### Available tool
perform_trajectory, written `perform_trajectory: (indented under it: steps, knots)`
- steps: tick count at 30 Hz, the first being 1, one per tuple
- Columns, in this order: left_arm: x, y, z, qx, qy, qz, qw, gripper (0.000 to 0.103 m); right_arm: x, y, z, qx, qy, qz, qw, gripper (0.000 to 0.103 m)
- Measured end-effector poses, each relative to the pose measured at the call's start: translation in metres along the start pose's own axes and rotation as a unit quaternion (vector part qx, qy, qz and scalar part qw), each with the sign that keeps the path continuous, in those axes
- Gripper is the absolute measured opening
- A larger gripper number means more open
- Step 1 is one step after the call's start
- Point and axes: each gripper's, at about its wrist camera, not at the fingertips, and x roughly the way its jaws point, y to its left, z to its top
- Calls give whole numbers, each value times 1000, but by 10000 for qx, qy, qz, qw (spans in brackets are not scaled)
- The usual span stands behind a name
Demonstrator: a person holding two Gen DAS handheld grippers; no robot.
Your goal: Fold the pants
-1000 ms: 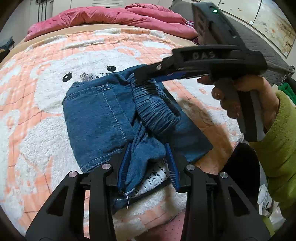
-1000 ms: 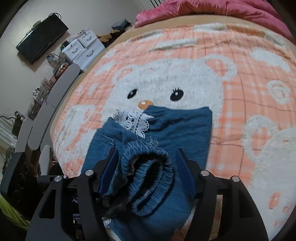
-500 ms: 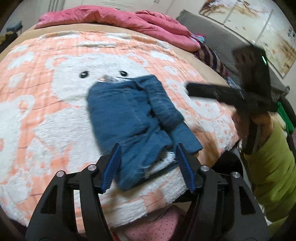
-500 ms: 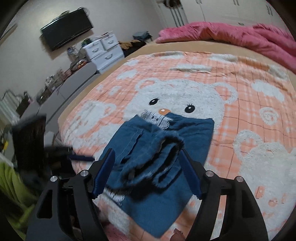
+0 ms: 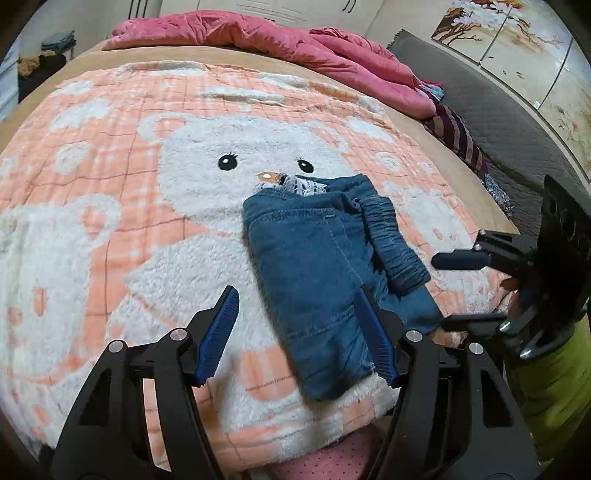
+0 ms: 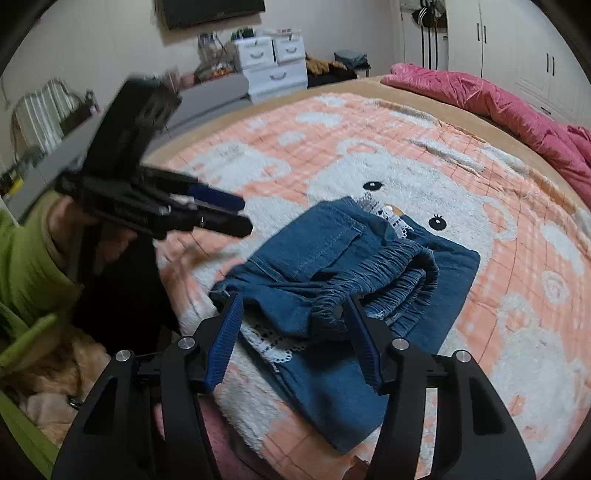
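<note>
Soft, even indoor light is falling across both views; fisheye curving is bending the edges into dark corners; motion blur is smearing the left gripper in the right view.

Folded blue denim pants lie on the bear blanket.

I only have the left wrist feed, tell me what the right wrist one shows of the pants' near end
Observer: White lace trim pokes out from under the folded denim pants at the near edge.
Operator: Is the right gripper holding anything?
Observer: No, the right gripper is open above the pants with nothing between its pads.
Operator: What's beyond the bed on my side?
Observer: White drawer units stand against the wall under a dark wall-mounted screen.
</note>
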Motion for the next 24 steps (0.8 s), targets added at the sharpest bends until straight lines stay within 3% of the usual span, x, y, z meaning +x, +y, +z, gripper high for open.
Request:
perform_trajectory:
  steps: [4, 6, 12, 16, 18, 24]
  knots:
    - [13, -6, 11, 123, 140, -99, 9998, 56, 14, -3, 0, -46, 305, -93, 9995, 39]
    - [20, -8, 15, 147, 216, -122, 9996, 50, 17, -3, -1, -90, 382, -110, 9992, 38]
    - [46, -14, 26, 200, 438, -219, 9986, 49, 34, -11, 0, 28, 731, -295, 9969, 36]
    - [63, -17, 31, 279, 573, -236, 9977, 49, 43, -15, -2, 125, 796, -103, 9967, 27]
    - [72, -16, 32, 273, 679, -200, 9971, 49, 43, -19, -3, 203, 780, -32, 9967, 17]
    - [80, -11, 31, 219, 734, -228, 9968, 49, 26, -32, -10, 445, 659, 346, 9962, 14]
